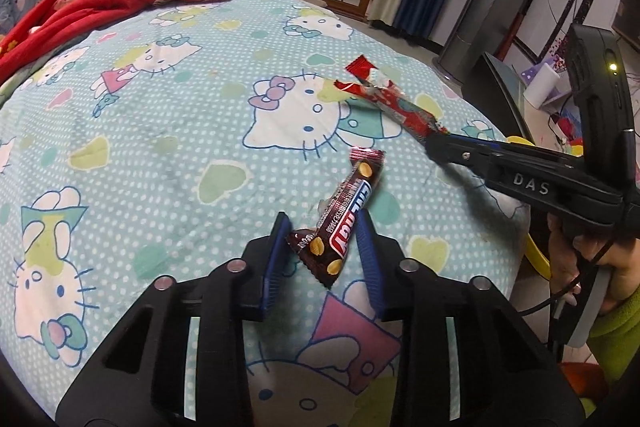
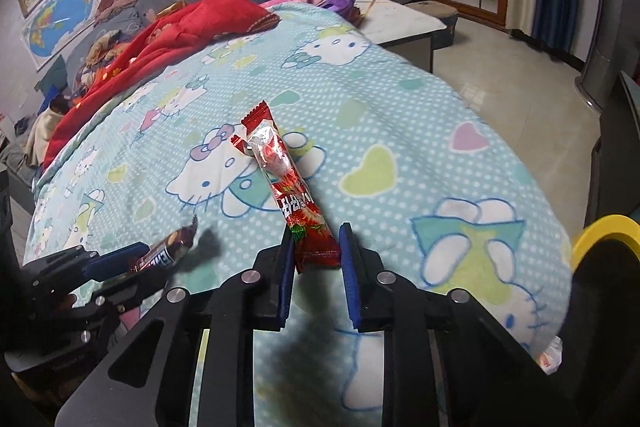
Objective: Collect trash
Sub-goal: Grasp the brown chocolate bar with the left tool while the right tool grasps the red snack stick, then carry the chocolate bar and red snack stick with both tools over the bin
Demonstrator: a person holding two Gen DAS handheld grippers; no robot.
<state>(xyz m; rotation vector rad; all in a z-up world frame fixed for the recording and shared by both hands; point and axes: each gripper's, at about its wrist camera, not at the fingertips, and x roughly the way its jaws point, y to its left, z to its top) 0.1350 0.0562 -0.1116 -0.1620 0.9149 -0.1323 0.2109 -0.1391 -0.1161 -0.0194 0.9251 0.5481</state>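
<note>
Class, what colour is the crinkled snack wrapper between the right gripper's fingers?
Red crinkled snack wrapper, clear near its torn top; best in the right wrist view.

Left gripper: angled downward toward the bed, blue pads closed in on the lower end of the brown wrapper, near-side pad touching its edge. Right gripper: likewise angled downward, pads narrowed around the tail of the red wrapper. Right hand wrapped round the grip below its gripper, green sleeve at the wrist. Both tools side by side, tips apart.
</note>
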